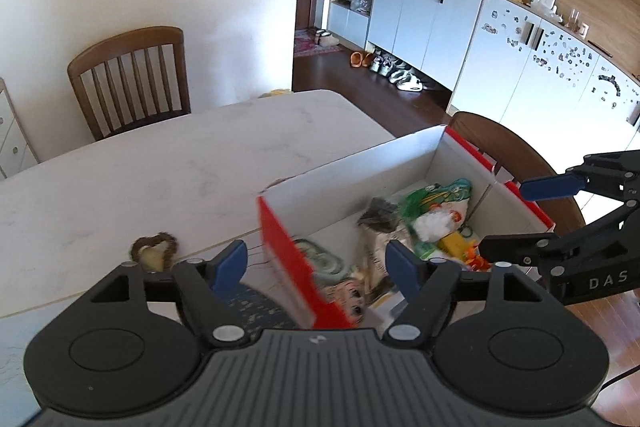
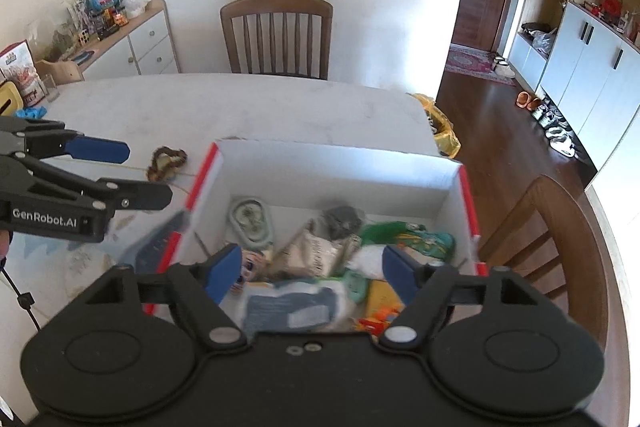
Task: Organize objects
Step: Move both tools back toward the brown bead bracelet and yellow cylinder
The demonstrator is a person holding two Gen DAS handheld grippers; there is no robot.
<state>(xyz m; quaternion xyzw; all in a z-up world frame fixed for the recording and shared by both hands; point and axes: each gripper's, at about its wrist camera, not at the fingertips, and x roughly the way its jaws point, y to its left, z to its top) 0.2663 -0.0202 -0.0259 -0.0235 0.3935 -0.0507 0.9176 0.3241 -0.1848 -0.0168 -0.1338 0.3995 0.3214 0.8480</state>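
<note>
Box: the red-and-white box (image 2: 336, 167) stood open on the surface (image 1: 160, 163), already crowded with small items.
Leftover item: a brown heart-shaped wreath (image 1: 154, 251) lay on the surface just outside the box's left wall.
Left gripper (image 1: 316, 263): fingers spread, nothing between them, over the box's left wall.
Right gripper (image 2: 312, 267): fingers spread and empty, above the box's contents.
Key relation: the wreath lay left of the left fingers, likely nearer that hand.
</note>
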